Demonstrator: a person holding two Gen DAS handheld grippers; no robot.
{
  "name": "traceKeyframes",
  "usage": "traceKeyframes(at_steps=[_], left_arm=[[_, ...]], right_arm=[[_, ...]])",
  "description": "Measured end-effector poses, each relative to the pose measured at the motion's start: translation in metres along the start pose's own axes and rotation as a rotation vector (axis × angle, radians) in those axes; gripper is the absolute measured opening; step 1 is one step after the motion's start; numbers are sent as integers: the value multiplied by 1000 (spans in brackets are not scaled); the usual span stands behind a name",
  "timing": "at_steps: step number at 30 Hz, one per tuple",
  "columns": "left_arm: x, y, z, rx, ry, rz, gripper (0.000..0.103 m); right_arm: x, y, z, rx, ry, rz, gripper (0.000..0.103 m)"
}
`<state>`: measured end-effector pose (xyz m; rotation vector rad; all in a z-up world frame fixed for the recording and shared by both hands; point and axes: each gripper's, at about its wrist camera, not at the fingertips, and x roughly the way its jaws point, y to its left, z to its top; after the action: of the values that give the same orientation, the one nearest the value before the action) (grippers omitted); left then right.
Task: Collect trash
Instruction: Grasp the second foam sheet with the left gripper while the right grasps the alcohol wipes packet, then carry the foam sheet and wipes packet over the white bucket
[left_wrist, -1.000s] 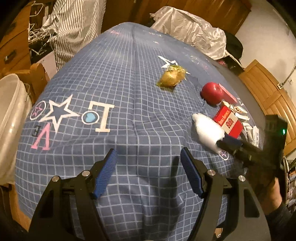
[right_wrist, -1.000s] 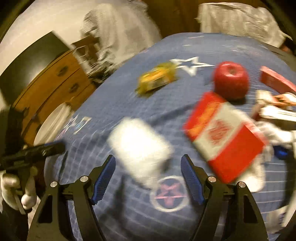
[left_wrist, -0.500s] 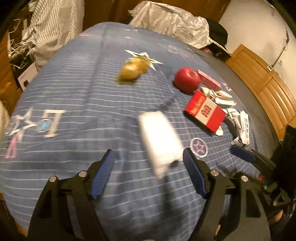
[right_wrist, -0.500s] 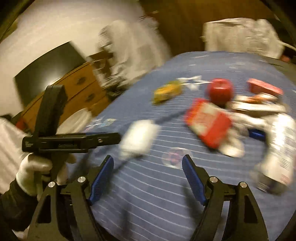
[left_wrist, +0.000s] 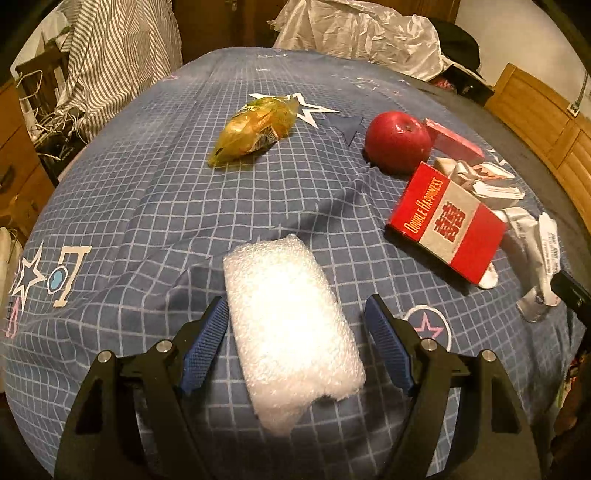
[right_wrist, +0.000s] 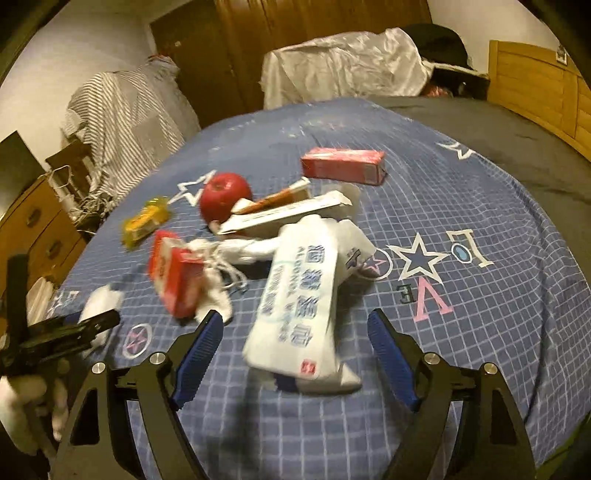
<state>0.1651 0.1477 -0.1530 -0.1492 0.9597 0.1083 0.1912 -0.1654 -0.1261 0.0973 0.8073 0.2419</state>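
A white bubble-wrap wad (left_wrist: 291, 325) lies on the blue checked bedspread (left_wrist: 166, 192) between the open fingers of my left gripper (left_wrist: 297, 343); the pads stand apart from it. My right gripper (right_wrist: 295, 350) is open around the near end of a white wipes packet (right_wrist: 299, 299). A red cigarette box (left_wrist: 447, 225), crumpled white wrappers (left_wrist: 532, 243) and small cartons (right_wrist: 284, 214) lie in a heap. The wad also shows in the right wrist view (right_wrist: 99, 302) beside the left gripper.
A red apple (left_wrist: 397, 142), a yellow snack bag (left_wrist: 255, 129) and a pink box (right_wrist: 343, 164) lie farther back. Striped cloth (left_wrist: 114, 55) hangs left, a white sheet (left_wrist: 362, 33) behind, wooden furniture (left_wrist: 543, 110) right.
My left gripper has swung right and forward until it straddles the bubble-wrap wad. My right gripper has turned right, from the wad to the white wipes packet.
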Motion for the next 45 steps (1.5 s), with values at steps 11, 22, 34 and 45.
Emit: traceKeyframes(at_steps=[11, 22, 34, 45], left_arm=[[-5, -2, -7, 4, -39, 17, 53], [-63, -10, -19, 10, -158, -46, 52], [-154, -26, -8, 33, -379, -78, 52], [-196, 3, -6, -1, -471, -30, 52]], right_arm=[[29, 3, -2, -16, 11, -9, 44], [-43, 28, -18, -97, -146, 22, 44], [-113, 108, -7, -246, -296, 120, 44], [-148, 185, 16, -335, -350, 216, 44]])
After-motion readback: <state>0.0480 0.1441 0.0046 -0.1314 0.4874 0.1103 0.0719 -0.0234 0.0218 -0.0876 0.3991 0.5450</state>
